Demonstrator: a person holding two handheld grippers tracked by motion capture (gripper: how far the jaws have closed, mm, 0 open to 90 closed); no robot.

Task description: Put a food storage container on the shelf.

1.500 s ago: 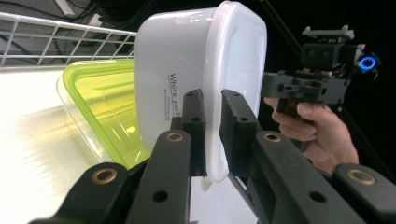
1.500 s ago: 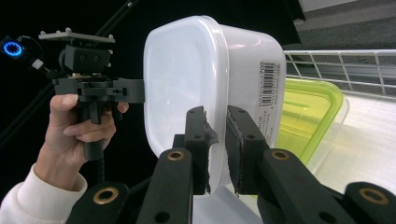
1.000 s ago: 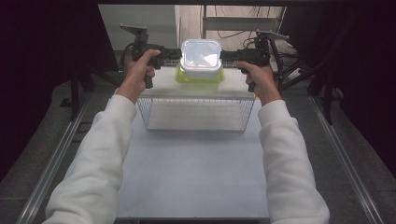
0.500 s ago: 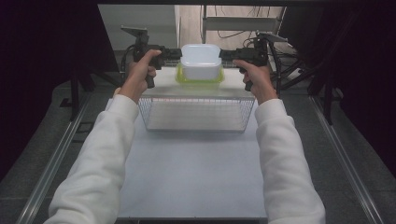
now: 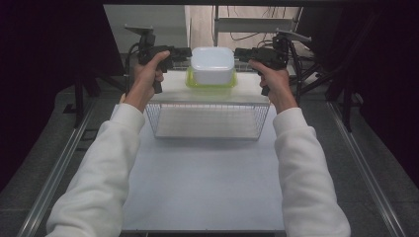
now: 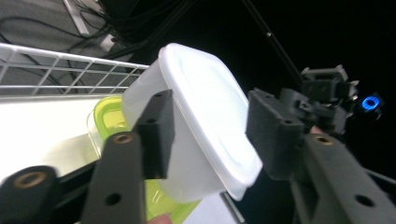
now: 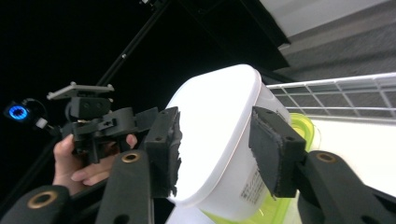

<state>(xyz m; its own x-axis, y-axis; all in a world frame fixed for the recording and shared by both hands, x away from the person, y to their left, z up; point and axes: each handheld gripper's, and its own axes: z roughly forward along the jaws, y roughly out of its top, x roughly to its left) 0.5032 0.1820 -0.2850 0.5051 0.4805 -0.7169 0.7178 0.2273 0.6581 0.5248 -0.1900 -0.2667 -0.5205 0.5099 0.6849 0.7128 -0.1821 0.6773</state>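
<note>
Both arms stretched forward, left gripper and right gripper level, fingers just opened.

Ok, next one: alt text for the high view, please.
A white lidded container sits on a yellow-green one on a white shelf over a wire basket. The left gripper and right gripper flank it, their jaws having just been opening. White-sleeved forearms reach in from below.

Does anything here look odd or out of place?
Yes: the white plastic tub sits upside down on the lime-green lid, which pokes out beneath it. The inner foam pad of the right gripper looks ragged along its edge.
</note>
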